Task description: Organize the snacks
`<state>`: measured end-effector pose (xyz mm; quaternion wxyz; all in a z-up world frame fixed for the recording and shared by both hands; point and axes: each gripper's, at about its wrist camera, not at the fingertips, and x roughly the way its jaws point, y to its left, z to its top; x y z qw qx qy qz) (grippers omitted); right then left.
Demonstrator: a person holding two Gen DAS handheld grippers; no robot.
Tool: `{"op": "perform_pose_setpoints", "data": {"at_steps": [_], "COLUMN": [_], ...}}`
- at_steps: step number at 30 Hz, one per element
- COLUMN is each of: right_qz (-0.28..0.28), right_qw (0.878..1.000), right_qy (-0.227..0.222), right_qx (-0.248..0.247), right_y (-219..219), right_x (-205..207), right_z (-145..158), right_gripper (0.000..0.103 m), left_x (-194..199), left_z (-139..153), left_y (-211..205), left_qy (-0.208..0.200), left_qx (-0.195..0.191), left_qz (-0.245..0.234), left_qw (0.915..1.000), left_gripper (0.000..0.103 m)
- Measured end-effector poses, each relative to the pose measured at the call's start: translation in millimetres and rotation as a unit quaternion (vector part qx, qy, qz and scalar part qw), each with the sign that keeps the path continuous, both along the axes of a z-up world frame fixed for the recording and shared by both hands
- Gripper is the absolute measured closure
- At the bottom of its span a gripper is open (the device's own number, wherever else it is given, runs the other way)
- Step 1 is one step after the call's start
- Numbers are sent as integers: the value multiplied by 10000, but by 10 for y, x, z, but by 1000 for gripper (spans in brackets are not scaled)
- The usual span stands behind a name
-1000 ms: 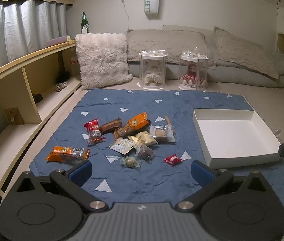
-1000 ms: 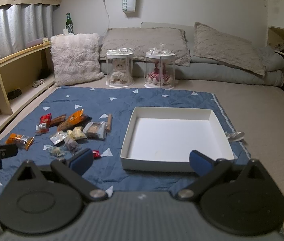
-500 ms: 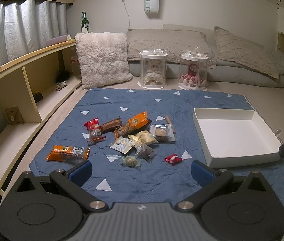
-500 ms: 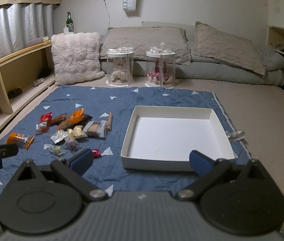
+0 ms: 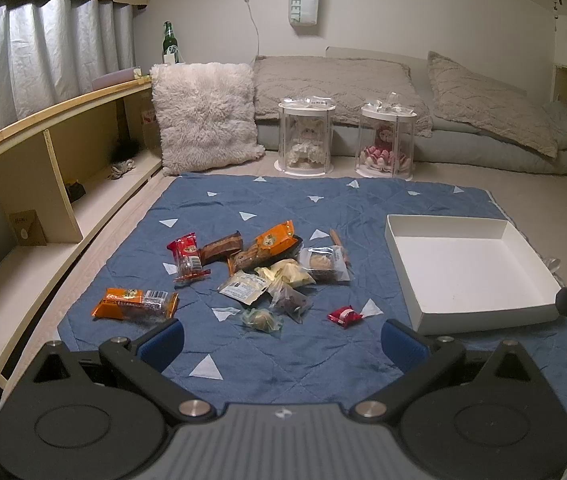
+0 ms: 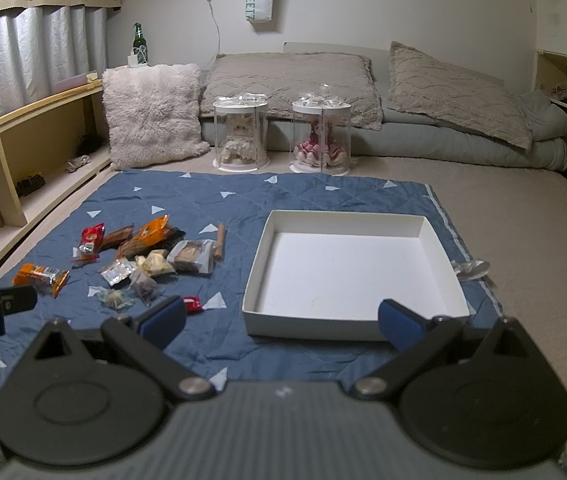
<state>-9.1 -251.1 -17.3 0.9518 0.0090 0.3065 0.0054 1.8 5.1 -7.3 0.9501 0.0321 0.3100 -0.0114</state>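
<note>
Nothing is sorted yet: the left gripper [image 5: 281, 338] and right gripper [image 6: 281, 322] both hang wide and empty, the white box [image 6: 439, 264] is bare, so the next move is probably to reach the near red candy [image 5: 345, 316].

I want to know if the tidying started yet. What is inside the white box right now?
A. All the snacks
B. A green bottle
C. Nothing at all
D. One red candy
C: the white box shows only its bare white floor, while the snacks, like the small red candy and the orange packet, all lie on the blue mat to the left of it.
</note>
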Motion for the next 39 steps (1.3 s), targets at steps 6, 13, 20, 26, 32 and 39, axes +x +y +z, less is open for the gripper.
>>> {"op": "perform_pose_setpoints", "data": {"at_steps": [6,13,20,26,32,39], "right_qz": [1,2,1,0,40,389], "right_qw": [10000,10000,10000,10000,10000,9990], "right_qy": [1,3,7,10,-21,-100], "right_qx": [1,-5,-2,-3,-9,-205], "right_y": [0,3,1,2,7,109], "right_x": [1,1,2,2,4,113], "right_z": [0,-7,-5,-7,-9,-43], "right_gripper": [0,0,0,0,0,0], "left_x": [3,5,6,8,40,132], "left_z": [5,12,13,13,-26,-208], "left_y": [-1,-1,2,4,-11,93], "left_qy": [3,9,12,14,32,248], "left_qx": [-6,-7,-11,-12,104,349], "left_qz": [1,7,6,4,65,310], "left_qw": [10000,10000,10000,10000,9999,9986], "left_gripper": [0,0,0,0,0,0]}}
